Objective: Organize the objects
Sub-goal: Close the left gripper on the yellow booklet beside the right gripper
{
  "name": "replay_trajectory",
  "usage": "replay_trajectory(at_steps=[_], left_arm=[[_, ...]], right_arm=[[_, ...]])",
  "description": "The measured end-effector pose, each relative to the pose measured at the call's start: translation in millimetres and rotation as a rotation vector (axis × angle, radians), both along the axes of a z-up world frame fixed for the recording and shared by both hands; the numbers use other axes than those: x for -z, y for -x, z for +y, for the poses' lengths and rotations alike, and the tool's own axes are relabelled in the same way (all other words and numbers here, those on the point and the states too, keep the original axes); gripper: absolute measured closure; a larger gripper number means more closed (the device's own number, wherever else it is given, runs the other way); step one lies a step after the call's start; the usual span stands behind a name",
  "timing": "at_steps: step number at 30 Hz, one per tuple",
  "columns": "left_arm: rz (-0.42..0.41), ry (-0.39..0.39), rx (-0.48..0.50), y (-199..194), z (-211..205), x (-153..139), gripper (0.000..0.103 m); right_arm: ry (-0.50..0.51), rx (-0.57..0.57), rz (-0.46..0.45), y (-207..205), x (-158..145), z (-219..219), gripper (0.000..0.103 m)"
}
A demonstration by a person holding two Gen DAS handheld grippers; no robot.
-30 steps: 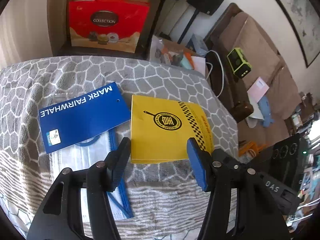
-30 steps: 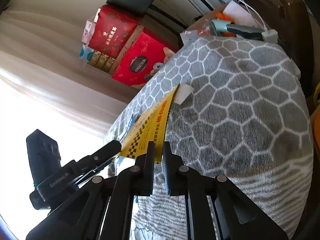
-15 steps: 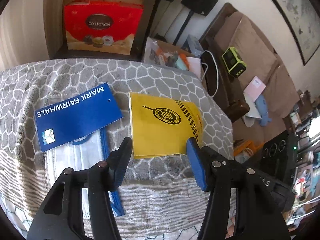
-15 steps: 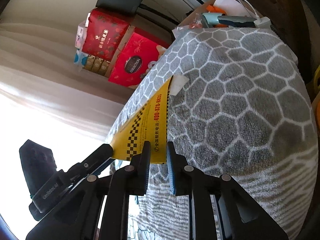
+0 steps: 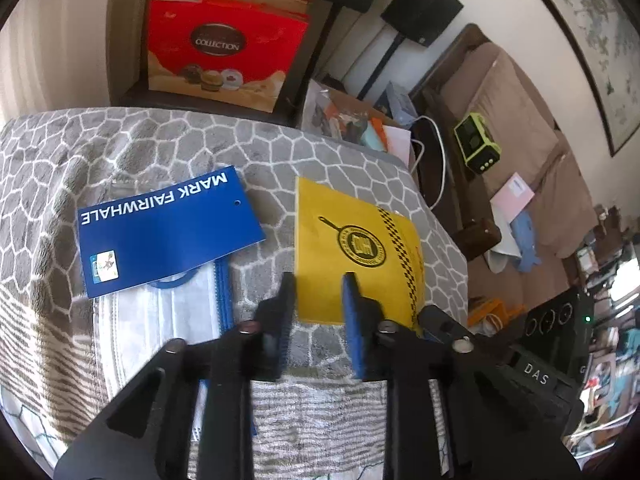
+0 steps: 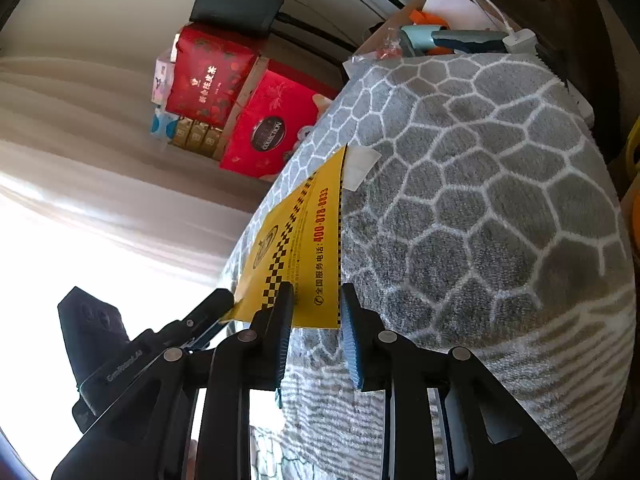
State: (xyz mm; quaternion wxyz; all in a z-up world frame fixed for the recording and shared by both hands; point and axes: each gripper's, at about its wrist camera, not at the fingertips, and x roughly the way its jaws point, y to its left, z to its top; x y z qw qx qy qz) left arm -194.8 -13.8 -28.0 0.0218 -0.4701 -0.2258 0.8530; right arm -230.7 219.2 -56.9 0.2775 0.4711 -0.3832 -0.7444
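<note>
Left wrist view shows my left gripper point(image 5: 318, 294) closing on the yellow leaflet's point(image 5: 352, 248) near edge on the grey-rug worktop point(image 5: 280, 148), beside the blue card point(image 5: 164, 236), while my right gripper point(image 6: 316, 306) opens, seemingly handing it over.

Red gift box point(image 5: 218, 46) behind the blanket; brown sofa point(image 5: 516, 112); green radio point(image 5: 478, 148).

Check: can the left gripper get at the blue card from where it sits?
Probably yes. The blue card lies flat on the grey blanket, uncovered, its lower edge overlapping a face mask. The left gripper, jaws closing, sits at the yellow leaflet beside it; nothing stands between them.
</note>
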Motion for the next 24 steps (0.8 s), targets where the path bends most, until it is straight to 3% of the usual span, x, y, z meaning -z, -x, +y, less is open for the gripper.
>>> replay_trajectory(at_steps=[3, 13, 24], left_arm=[[0.005, -0.006, -0.003, -1.2, -1.5, -0.5, 0.095], [0.063, 0.034, 0.048, -4.6, 17.9, -13.9, 0.095], [0.115, 0.084, 0.089, -5.6, 36.8, -21.7, 0.095]], right_arm=[[0.012, 0.015, 0.013, -2.1, -3.4, 4.8, 0.078], [-0.056, 0.055, 0.128, -12.2, -27.5, 11.2, 0.080], [-0.117, 0.096, 0.230, -26.6, -47.9, 22.3, 0.089]])
